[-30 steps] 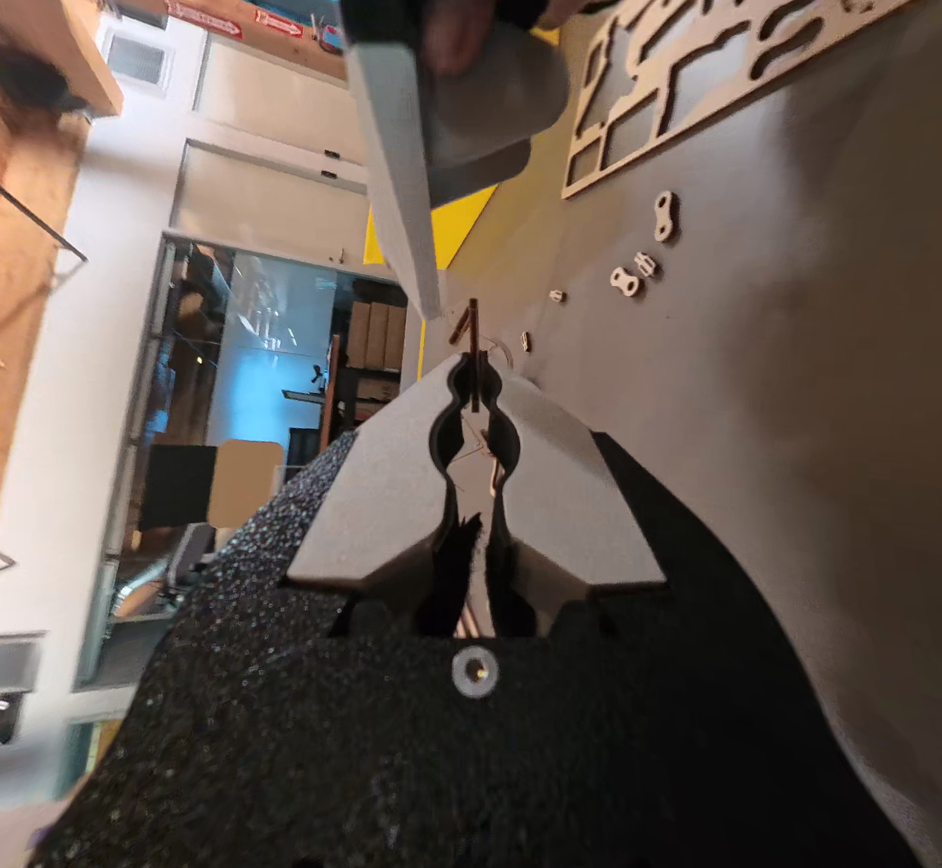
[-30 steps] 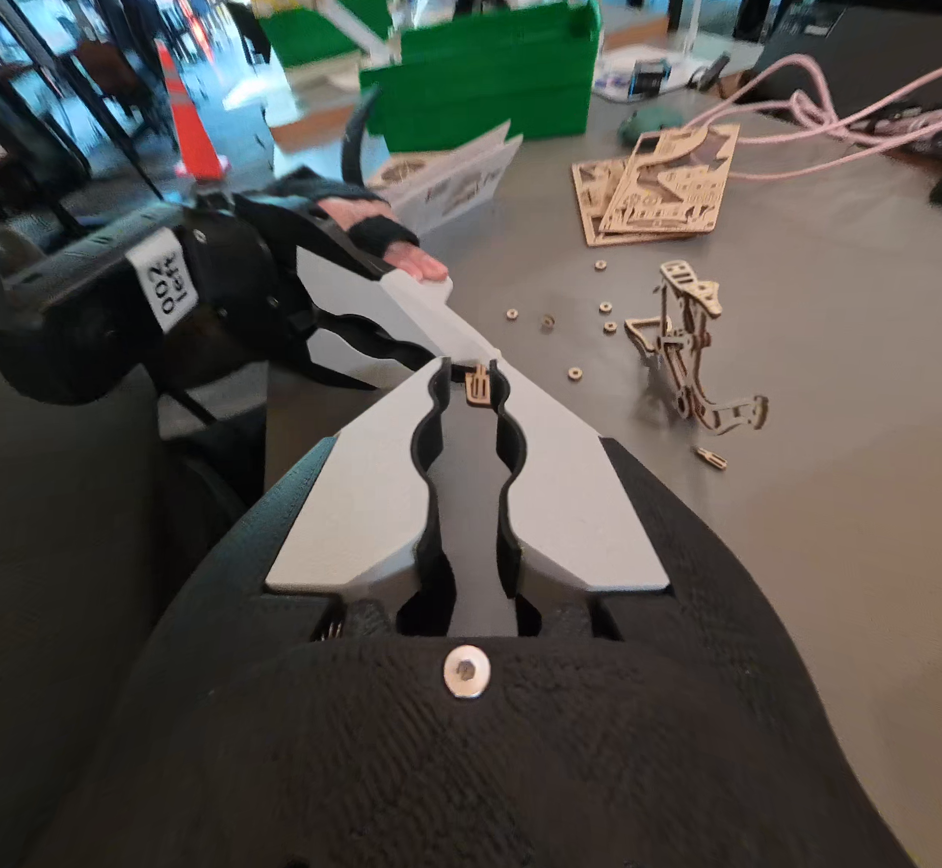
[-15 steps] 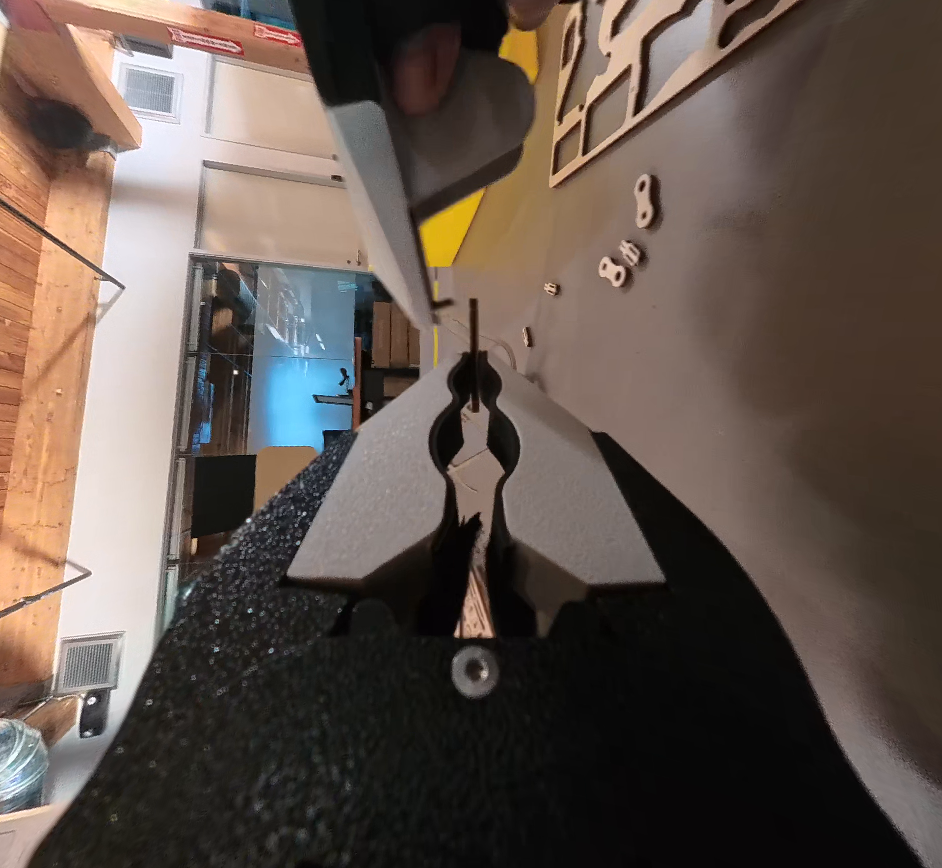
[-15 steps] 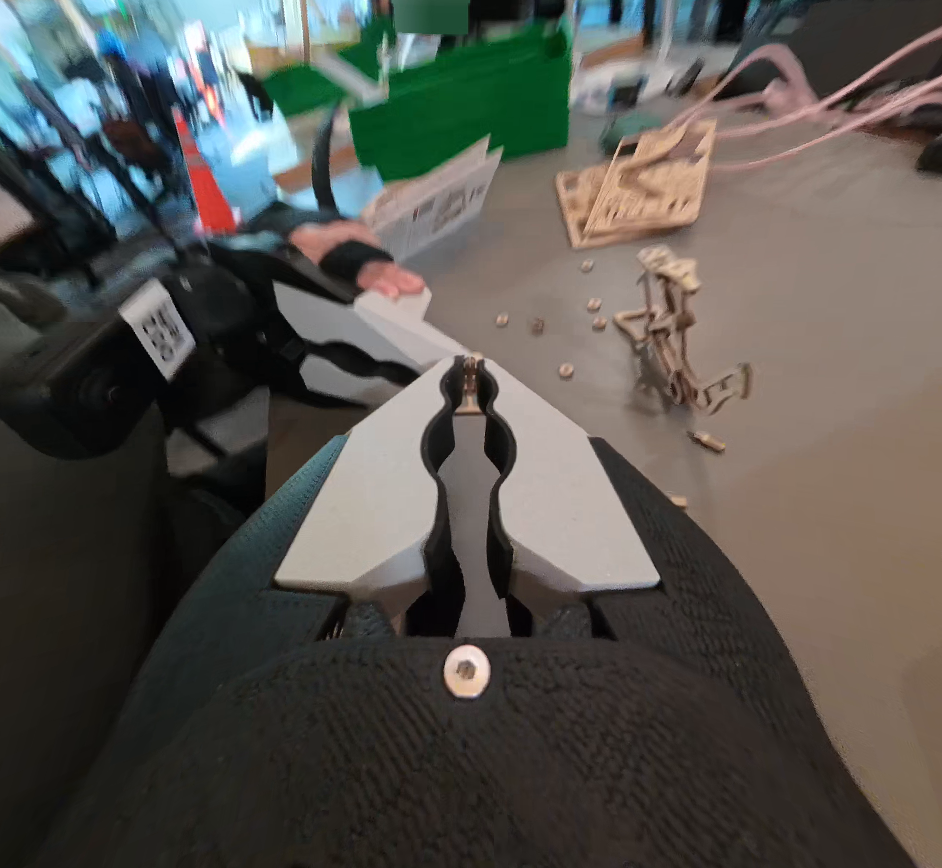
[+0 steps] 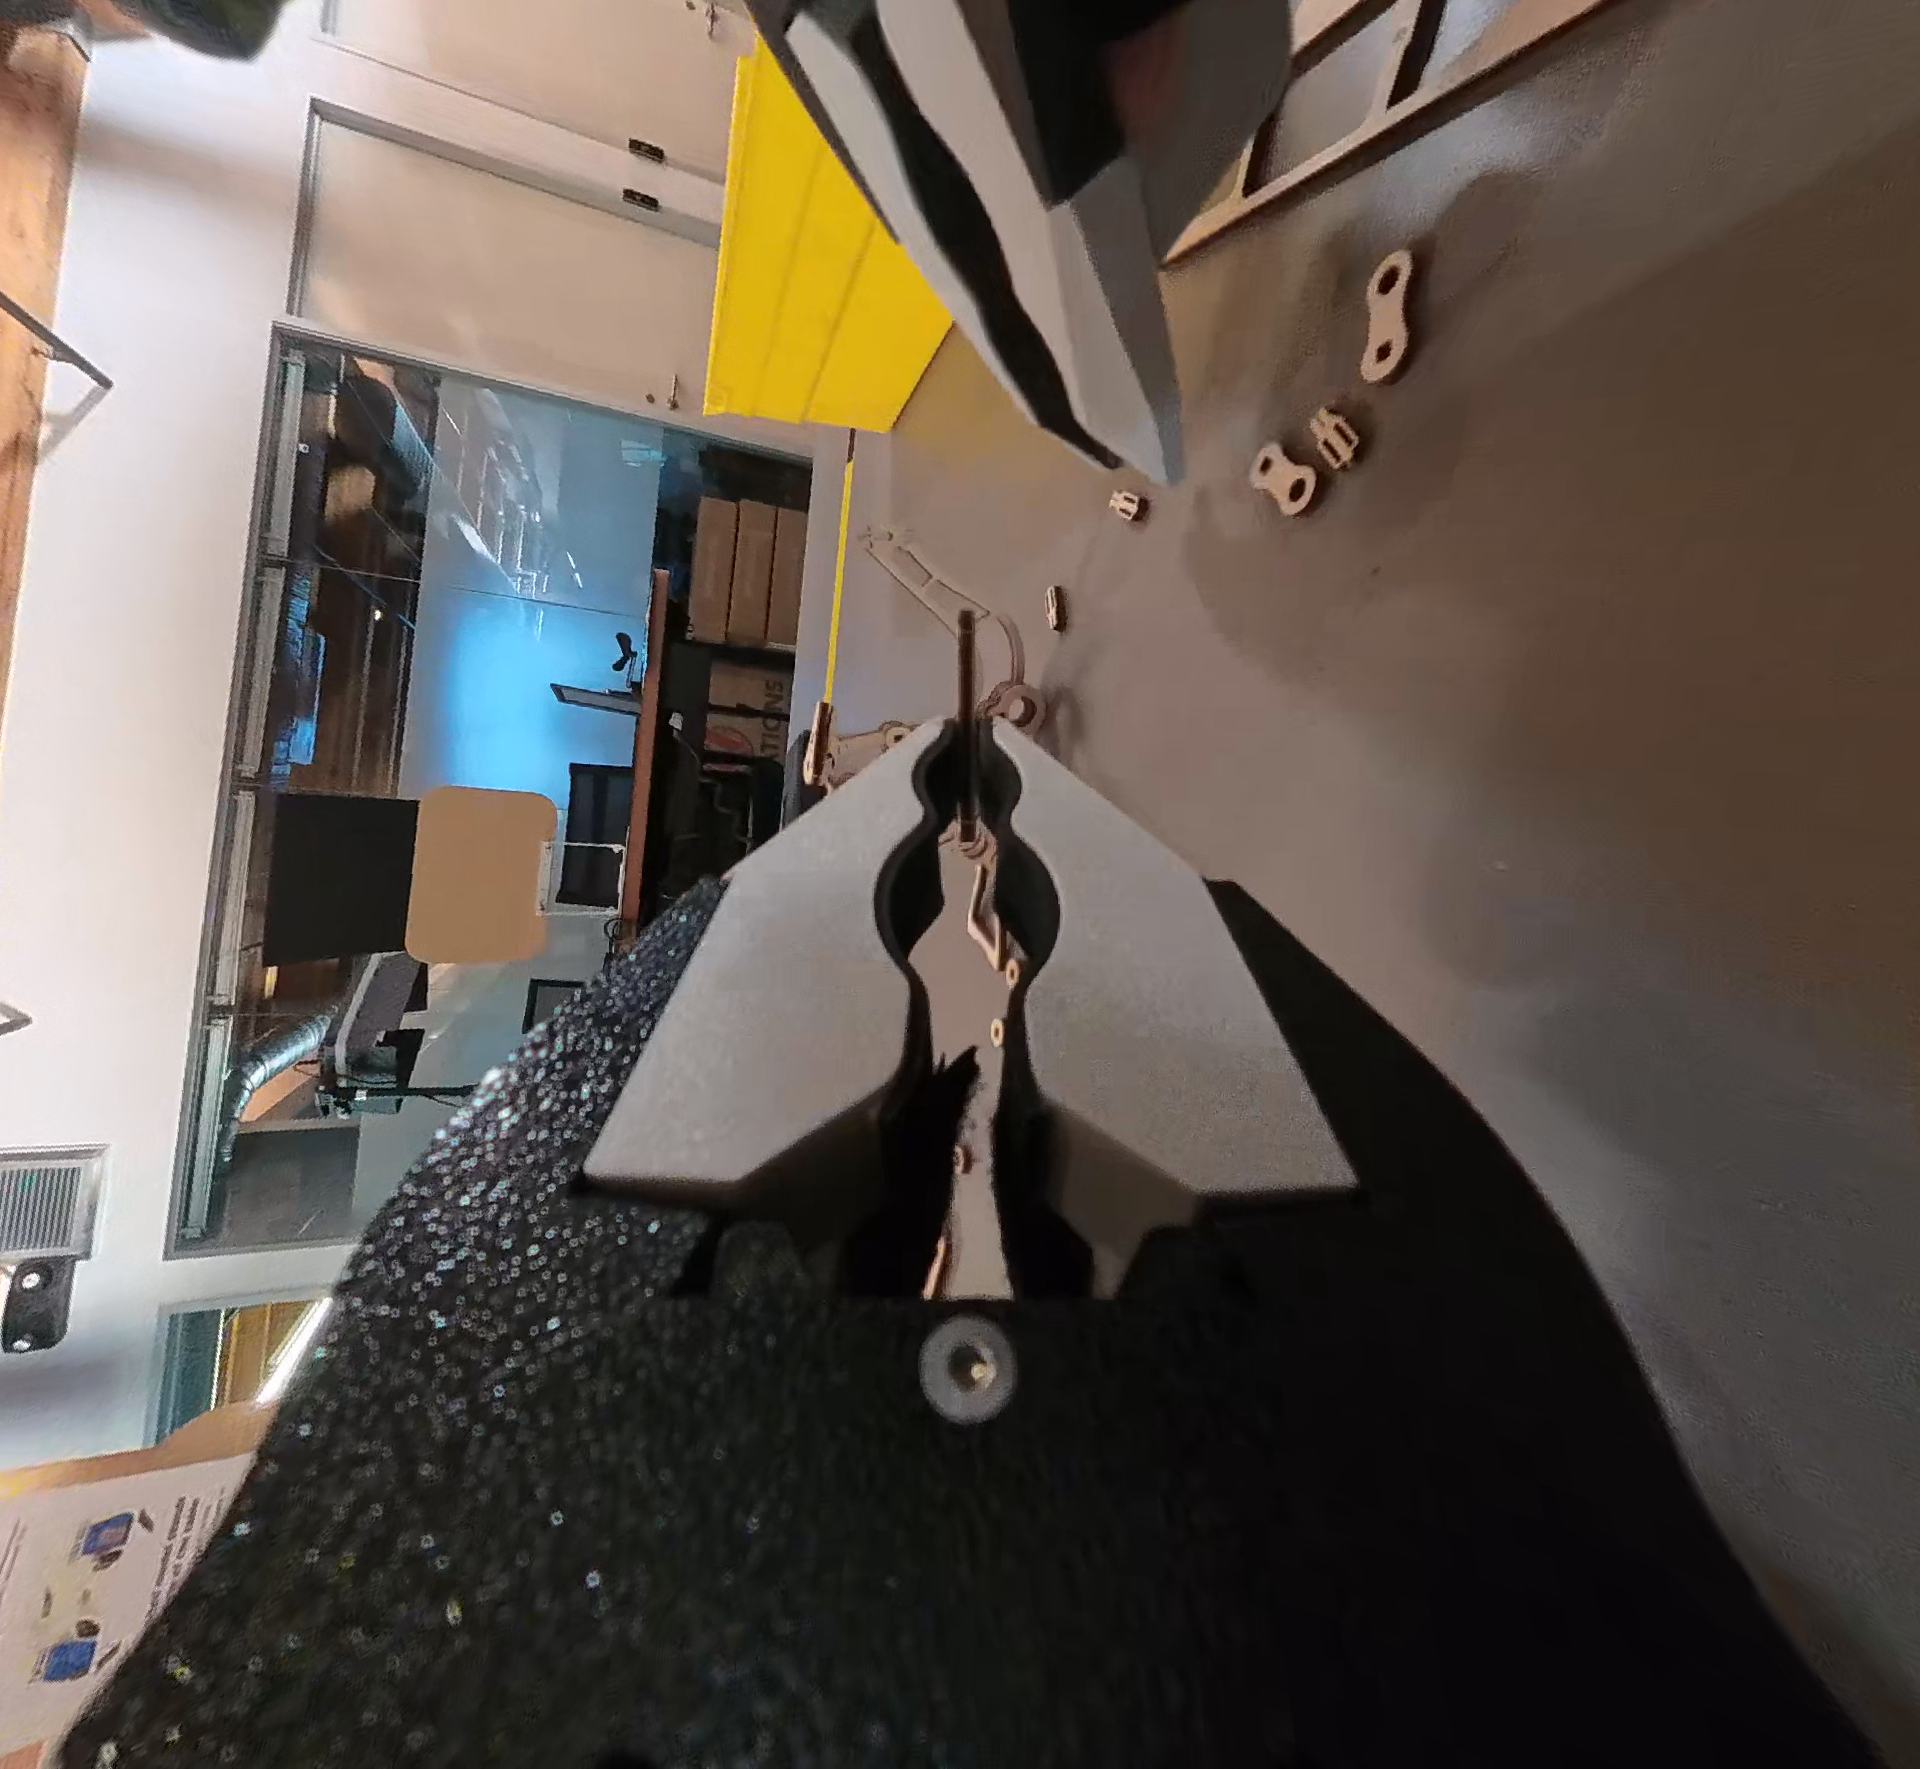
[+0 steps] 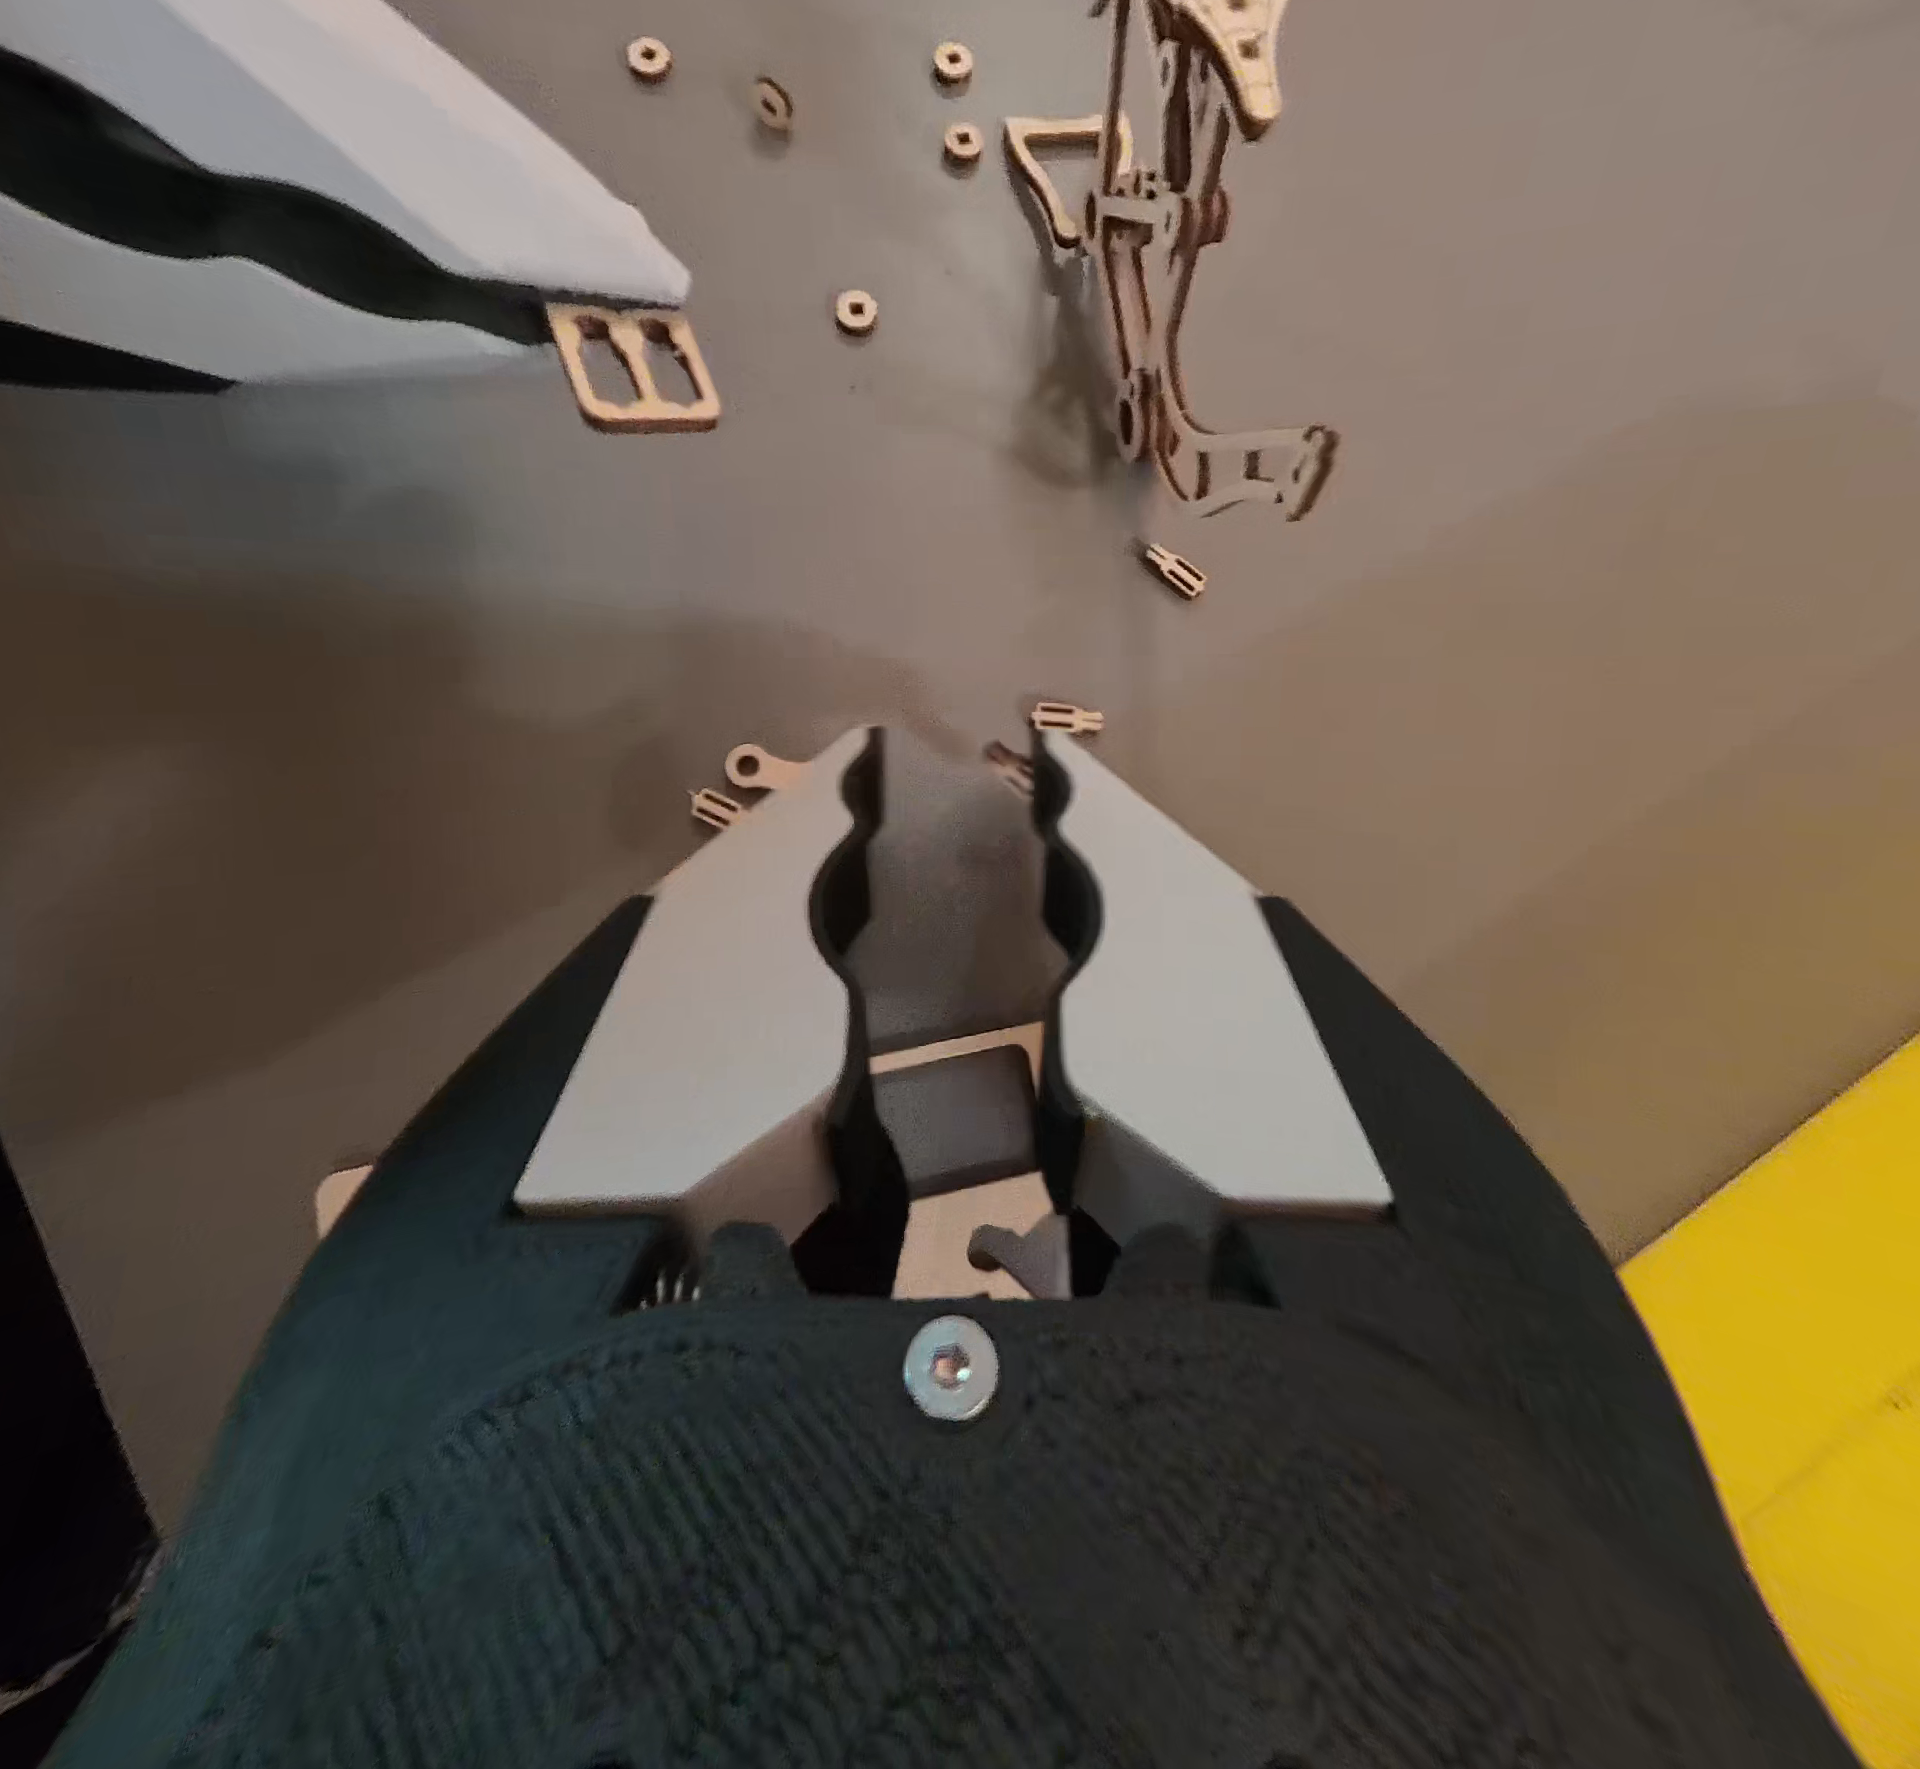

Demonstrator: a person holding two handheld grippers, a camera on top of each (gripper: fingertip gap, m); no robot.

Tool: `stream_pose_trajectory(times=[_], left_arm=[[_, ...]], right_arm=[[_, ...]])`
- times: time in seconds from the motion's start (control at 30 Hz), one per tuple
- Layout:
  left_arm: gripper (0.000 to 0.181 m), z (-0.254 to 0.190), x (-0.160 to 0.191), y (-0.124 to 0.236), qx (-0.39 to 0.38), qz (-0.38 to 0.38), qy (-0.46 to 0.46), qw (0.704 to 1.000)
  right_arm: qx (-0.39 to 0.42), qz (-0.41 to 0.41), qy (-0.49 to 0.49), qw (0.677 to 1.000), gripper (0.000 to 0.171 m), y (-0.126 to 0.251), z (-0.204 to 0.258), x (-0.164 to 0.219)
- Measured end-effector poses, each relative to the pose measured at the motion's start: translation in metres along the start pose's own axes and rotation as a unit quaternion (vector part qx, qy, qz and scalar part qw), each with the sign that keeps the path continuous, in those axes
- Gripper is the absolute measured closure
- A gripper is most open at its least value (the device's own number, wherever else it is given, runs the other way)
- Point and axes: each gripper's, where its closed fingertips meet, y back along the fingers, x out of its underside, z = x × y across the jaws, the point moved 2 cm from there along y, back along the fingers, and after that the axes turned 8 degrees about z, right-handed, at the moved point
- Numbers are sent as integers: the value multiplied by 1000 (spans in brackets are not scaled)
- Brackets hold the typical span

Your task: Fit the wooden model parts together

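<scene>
The grey table (image 6: 1558,680) carries scattered wooden bits, and nearest in the right wrist view the right gripper (image 6: 956,753) hovers with its fingers spread and empty. Farther left, the left gripper (image 6: 623,306) pinches a flat two-slot wooden piece (image 6: 639,374), with the part-built wooden model (image 6: 1174,202) beyond. Only the left wrist view shows the cut-out sheet (image 5: 1455,26) and that piece edge-on, its shape unreadable.

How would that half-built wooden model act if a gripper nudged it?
The model would probably tip: it stands tall on thin legs. It looks light, being an openwork of thin cut wood, so it may skid on the smooth table. Its slim joints look fragile.
</scene>
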Motion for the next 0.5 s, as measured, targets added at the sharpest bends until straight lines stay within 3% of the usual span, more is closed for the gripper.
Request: stream_pose_trajectory(times=[0.1, 0.17, 0.3, 0.43, 0.5], left_arm=[[181, 0, -1, 0, 0, -4, 2, 1000], [181, 0, -3, 2, 10, -18, 15, 1000], [180, 1, -15, 9, 45, -77, 61, 994], [181, 2, -24, 17, 76, -128, 99, 984], [181, 0, -28, 20, 89, -143, 105, 980]], right_arm=[[-8, -23, 6, 1000, 121, 4, 1, -5], [-10, -67, 41, 997, 121, 14, 10, -16], [-26, -178, 153, 972, 145, 41, 45, -43], [-8, -201, 241, 949, 167, 52, 64, -48], [1, -197, 267, 943, 170, 54, 68, -46]])
